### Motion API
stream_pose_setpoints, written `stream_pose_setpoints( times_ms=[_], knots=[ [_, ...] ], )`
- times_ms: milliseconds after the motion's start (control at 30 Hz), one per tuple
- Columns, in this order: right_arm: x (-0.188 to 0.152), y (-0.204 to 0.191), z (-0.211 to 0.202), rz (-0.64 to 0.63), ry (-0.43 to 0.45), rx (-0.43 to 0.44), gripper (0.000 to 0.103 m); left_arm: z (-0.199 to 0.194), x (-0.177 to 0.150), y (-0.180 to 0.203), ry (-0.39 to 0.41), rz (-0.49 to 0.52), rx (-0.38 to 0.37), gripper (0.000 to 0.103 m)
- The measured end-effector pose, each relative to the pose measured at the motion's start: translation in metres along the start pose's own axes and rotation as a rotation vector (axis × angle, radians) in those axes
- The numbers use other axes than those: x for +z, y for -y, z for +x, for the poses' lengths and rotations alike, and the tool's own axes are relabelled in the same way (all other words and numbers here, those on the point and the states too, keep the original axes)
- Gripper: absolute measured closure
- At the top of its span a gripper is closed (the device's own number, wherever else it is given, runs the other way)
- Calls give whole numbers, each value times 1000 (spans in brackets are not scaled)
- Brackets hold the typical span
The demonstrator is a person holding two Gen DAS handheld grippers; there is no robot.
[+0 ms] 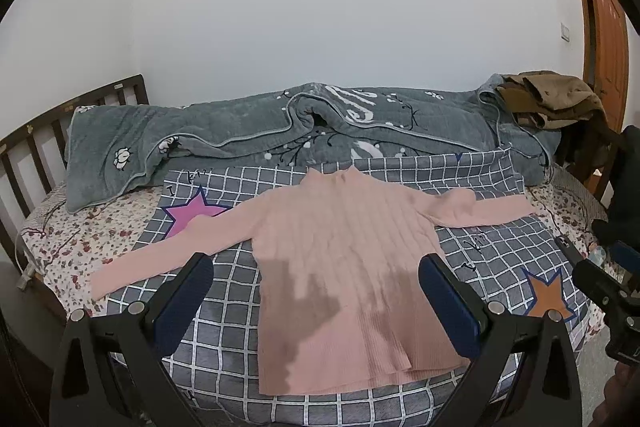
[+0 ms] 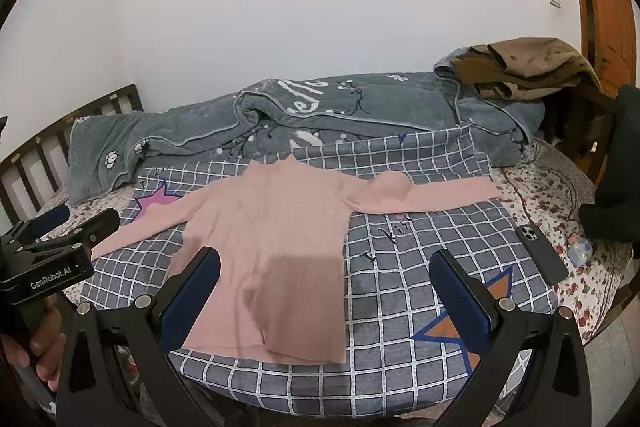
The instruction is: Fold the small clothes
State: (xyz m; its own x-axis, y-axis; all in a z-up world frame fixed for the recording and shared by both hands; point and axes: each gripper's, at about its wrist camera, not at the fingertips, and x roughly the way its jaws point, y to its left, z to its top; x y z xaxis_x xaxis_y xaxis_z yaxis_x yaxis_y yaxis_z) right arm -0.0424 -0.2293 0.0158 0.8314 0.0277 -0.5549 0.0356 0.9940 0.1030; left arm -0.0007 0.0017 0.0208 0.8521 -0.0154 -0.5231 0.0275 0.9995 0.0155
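While both devices hang above the near edge of the bed point(image 1: 60, 223), the pink sweater point(image 1: 340, 259) lies flat and unfolded on a grey checked cloth point(image 1: 236, 279) spread over the flowered sheet. Its collar points toward the wall, its hem toward the cameras, and both sleeves are stretched out sideways; the left sleeve end runs off the checked cloth onto the sheet.

Left hand-held gripper point(image 1: 316, 269): fingers spread wide, nothing between them, positioned above the lower body of the sweater without touching it. Right hand-held gripper point(image 2: 326, 267): likewise spread and empty, above the sweater's right hem corner and the checked cloth beside it. Shadows fall on the lower part of the garment.

A grey quilt point(image 1: 248, 123) is bunched along the far side of the bed against the wall, with a brown garment point(image 1: 552, 99) heaped on its right end. A dark phone point(image 2: 540, 253) lies on the sheet to the right of the checked cloth, with a small pale blue object point(image 2: 580, 250) just beside it. A wooden door point(image 1: 608, 31) stands at far right.
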Motion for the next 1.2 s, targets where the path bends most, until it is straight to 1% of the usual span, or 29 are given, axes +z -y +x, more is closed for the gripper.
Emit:
stream_pose_setpoints(
  times_ms=[200, 467, 833, 1100, 1200],
  knots=[
    [2, -4, 0, -8, -3, 12, 0, -3, 3, -2, 8, -12, 1, 0],
    [4, -2, 2, -10, -6, 2, 0, -1, 5, 2, 7, -8, 0, 0],
    [12, 3, 14, -22, 4, -7, 0, 13, 9, 6, -7, -7, 12, 0],
    [20, 7, 28, -35, 22, -30, 0, 27, 12, 1, -8, -59, 23, 0],
    [20, 11, 31, -29, 50, -46, 0, 31, 14, 0, -2, -72, 39, 0]
  ],
)
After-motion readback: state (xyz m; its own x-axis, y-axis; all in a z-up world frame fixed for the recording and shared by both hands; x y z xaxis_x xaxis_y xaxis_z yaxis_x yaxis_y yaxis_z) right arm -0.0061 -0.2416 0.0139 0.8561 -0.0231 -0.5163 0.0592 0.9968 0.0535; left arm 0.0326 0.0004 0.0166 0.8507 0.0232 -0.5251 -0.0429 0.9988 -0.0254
